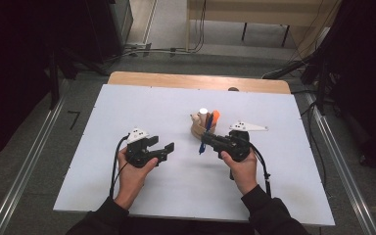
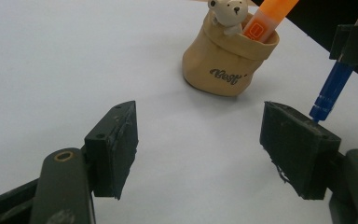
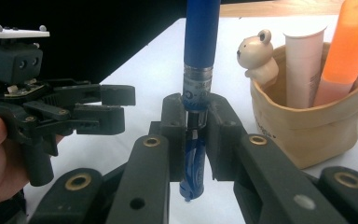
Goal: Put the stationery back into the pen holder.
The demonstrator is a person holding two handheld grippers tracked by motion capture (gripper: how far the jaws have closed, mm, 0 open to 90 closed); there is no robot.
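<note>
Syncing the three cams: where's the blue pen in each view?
High view: blue pen right of centre, upright, gripped by the right claw, just in front of the tan pouch.
Left gripper view: blue pen at the right edge, pouch to its left.
Right gripper view: blue pen centre, clamped between the jaws, pouch to its right.
Shared landmark: the tan pouch with the orange marker.

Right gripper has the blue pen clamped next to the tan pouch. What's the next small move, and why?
Probably lift the right gripper and carry the blue pen over the pouch mouth. The pen stands upright beside the pouch, not in it, while the pouch holds an orange marker and a white tube. The left gripper is open and apart.
</note>
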